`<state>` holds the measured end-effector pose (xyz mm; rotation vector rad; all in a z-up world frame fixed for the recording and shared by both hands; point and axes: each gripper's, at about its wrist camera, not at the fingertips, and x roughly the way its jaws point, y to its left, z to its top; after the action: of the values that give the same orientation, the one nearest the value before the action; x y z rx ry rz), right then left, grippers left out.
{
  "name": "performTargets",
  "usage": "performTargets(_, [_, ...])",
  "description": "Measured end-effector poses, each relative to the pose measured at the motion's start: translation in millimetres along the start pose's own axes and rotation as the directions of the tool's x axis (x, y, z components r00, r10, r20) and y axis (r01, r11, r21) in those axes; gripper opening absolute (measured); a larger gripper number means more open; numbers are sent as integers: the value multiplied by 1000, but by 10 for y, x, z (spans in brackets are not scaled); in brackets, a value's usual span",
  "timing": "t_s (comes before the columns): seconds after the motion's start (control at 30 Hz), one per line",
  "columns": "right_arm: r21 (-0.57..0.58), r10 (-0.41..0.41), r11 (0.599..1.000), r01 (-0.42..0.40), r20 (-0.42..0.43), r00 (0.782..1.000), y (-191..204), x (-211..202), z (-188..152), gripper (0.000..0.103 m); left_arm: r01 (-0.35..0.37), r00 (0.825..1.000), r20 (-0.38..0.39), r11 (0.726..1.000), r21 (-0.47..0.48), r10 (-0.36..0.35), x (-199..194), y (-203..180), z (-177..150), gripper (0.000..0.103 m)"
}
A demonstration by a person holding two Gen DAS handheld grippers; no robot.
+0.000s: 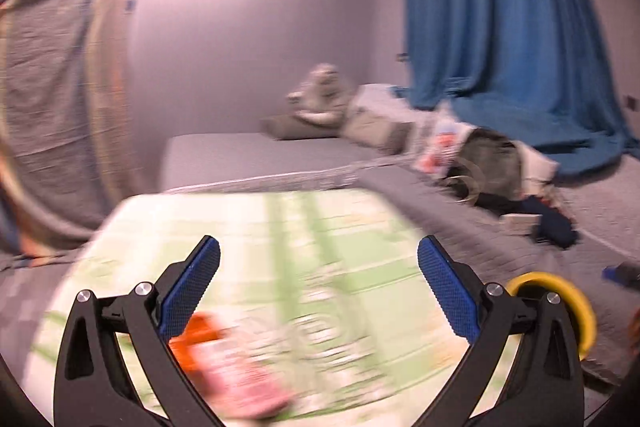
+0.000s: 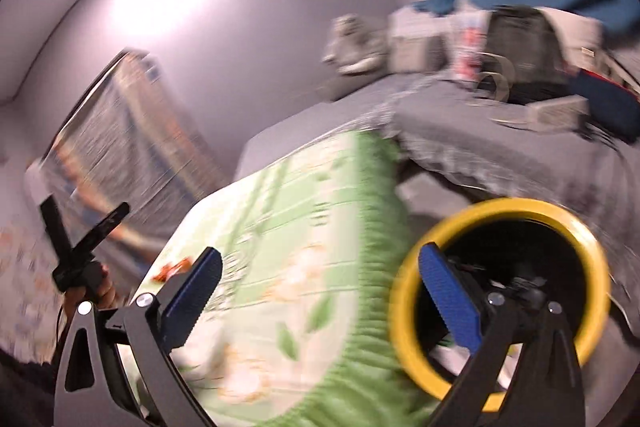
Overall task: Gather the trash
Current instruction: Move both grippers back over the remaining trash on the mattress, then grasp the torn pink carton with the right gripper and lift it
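Note:
An orange and pink wrapper, badly blurred, lies on a green floral cloth just beside the left finger of my left gripper. That gripper stands wide open with nothing between its blue pads. In the right wrist view my right gripper is also open and empty above the same cloth. Its right finger reaches across the mouth of a black bin with a yellow rim. The orange wrapper shows small at the left, near my left gripper, which a hand holds.
The yellow-rimmed bin stands at the right, against a grey bed. Pillows, a plush toy, bags and clothes crowd the bed's far side under a blue curtain. A hanging cloth covers the left wall.

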<state>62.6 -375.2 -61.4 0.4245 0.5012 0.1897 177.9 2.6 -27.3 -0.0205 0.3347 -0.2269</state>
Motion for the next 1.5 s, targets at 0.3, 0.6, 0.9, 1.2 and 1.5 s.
performTargets(0.3, [-200,208,940,-277,-306,929,1228,1127,-203,95,-246,969,-67,959,-139,239,-610,1215,-631,95])
performTargets(0.6, [-240,197,866,-438,-642,741,2357,2536,-553,95,-256,962,-157,940,-226,224,-719,1583,-1045,95])
performTargets(0.9, [-269,65,873,-406,-763,644,2703,3362,-767,95,-226,969,-145,955,-194,200,-752,1551,-1137,95])
performTargets(1.2, [-252,32,881,-400,-812,583,2698,3624,-880,87,-228,966,-162,959,-170,201,-702,1565,-1194,95])
performTargets(1.5, [-183,106,888,-423,-812,574,2600,3508,-771,59,-244,958,-189,960,-136,217,-624,1509,-1197,95])
